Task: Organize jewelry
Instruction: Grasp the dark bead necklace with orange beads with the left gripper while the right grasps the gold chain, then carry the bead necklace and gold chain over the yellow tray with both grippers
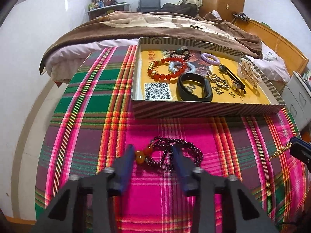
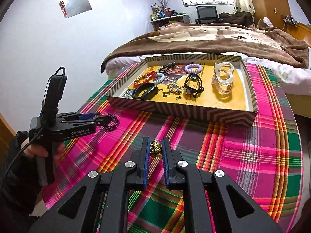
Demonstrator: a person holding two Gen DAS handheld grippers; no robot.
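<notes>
A dark purple bead necklace with amber beads lies coiled on the plaid cloth. My left gripper is open, its blue fingers on either side of the coil; it also shows in the right wrist view. My right gripper has its fingers close around a gold chain, which also shows in the left wrist view. Beyond lies a striped box tray holding a red bead bracelet, a black band, a purple coil tie and a clear hair claw.
The round table wears a pink and green plaid cloth. A bed with a brown blanket stands right behind the tray. A white wall is at left, and grey drawers at right.
</notes>
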